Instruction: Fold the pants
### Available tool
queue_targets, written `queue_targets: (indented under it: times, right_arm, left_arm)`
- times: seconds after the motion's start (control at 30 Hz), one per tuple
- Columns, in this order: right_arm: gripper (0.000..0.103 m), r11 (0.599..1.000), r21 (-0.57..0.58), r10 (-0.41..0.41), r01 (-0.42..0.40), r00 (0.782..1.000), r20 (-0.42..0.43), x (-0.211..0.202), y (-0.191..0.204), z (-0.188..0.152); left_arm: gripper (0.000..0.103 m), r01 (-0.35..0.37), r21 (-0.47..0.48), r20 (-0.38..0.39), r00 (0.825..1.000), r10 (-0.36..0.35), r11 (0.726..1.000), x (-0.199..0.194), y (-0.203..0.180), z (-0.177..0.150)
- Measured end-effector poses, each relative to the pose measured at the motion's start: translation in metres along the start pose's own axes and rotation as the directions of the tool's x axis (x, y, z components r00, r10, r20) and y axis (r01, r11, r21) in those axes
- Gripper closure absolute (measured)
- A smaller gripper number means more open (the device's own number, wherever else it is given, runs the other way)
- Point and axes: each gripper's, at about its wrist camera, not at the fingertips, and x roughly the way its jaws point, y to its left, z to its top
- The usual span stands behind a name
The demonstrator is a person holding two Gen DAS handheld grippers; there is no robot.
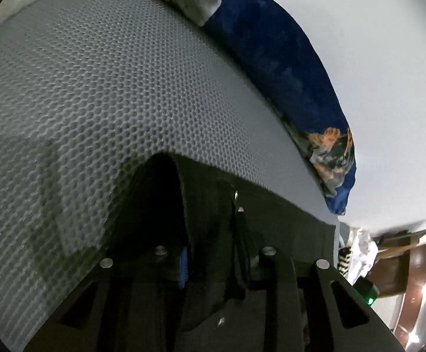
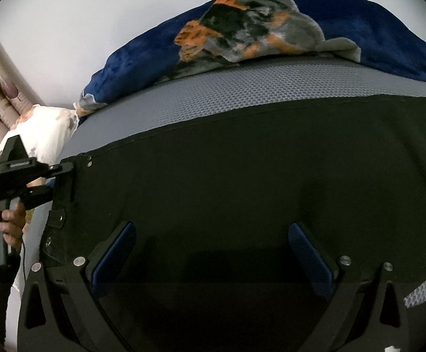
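While pants (image 2: pixel 242 176) cover grey mesh mattress (image 1: pixel 110 88), left gripper (image 1: pixel 213 252) clamps waistband; right gripper (image 2: pixel 210 252) apart.

In the left wrist view, the tips of the left claw (image 1: pixel 210 234) are buried in the dark fold of the black pants (image 1: pixel 271 214), so whether its pads press the cloth cannot be told. The things at the right edge, behind the grey mesh mattress (image 1: pixel 110 88), are small and blurred. In the right wrist view, the pants (image 2: pixel 242 176) run past the right and lower edges. The hand (image 2: pixel 10 223) is half cut off at the left edge. The blue blanket (image 2: pixel 374 29) hides the mattress's (image 2: pixel 242 88) far side.
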Motion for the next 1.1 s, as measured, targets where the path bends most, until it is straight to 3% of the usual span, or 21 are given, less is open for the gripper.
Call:
queue_targets:
  times: [0.27, 0.3, 0.33, 0.43, 0.57, 0.67, 0.83, 0.97, 1.0, 1.1]
  right_arm:
    - [0.0, 0.998, -0.062, -0.021, 0.021, 1.0, 0.002, 0.005, 0.006, -0.002]
    - [0.0, 0.997, -0.069, -0.023, 0.022, 1.0, -0.004, 0.006, 0.007, -0.001]
    - [0.0, 0.997, -0.074, -0.02, 0.019, 1.0, -0.013, 0.006, 0.007, -0.001]
    - [0.0, 0.997, -0.078, 0.0, -0.004, 0.999, -0.051, 0.006, 0.004, 0.004]
    - [0.0, 0.994, -0.111, 0.014, -0.022, 0.997, -0.076, 0.003, -0.002, 0.02]
    - [0.0, 0.974, -0.226, 0.002, -0.018, 0.997, -0.071, 0.001, -0.002, 0.048]
    - [0.0, 0.866, -0.495, 0.009, -0.065, 0.993, -0.115, 0.01, 0.013, 0.097]
    - [0.0, 0.752, -0.642, 0.005, -0.151, 0.975, -0.224, 0.032, 0.021, 0.118]
    - [0.003, 0.716, -0.668, 0.014, -0.205, 0.96, -0.28, 0.04, 0.022, 0.122]
    - [0.014, 0.666, -0.674, 0.042, -0.319, 0.919, -0.393, 0.058, 0.021, 0.131]
  left_arm:
    - [0.075, 0.068, -0.035, 0.019, 0.998, -0.067, 0.997, 0.027, -0.006, 0.015]
    - [0.077, 0.074, -0.041, 0.029, 0.997, -0.072, 0.996, 0.027, -0.006, 0.015]
    - [0.087, 0.073, -0.039, 0.045, 0.996, -0.071, 0.997, 0.027, -0.007, 0.015]
    - [0.096, 0.058, 0.013, 0.081, 0.995, -0.059, 0.998, 0.014, -0.009, 0.009]
    - [0.096, 0.126, 0.078, 0.122, 0.983, -0.134, 0.989, -0.011, -0.027, -0.002]
    - [0.096, 0.153, 0.153, 0.135, 0.975, -0.174, 0.976, -0.032, -0.047, -0.015]
    - [0.096, 0.209, 0.275, 0.118, 0.961, -0.249, 0.939, -0.062, -0.075, -0.043]
    - [0.096, 0.226, 0.332, 0.112, 0.954, -0.277, 0.916, -0.079, -0.084, -0.06]
    - [0.096, 0.23, 0.344, 0.111, 0.953, -0.282, 0.911, -0.081, -0.085, -0.063]
    - [0.096, 0.214, 0.381, 0.115, 0.954, -0.276, 0.899, -0.09, -0.088, -0.072]
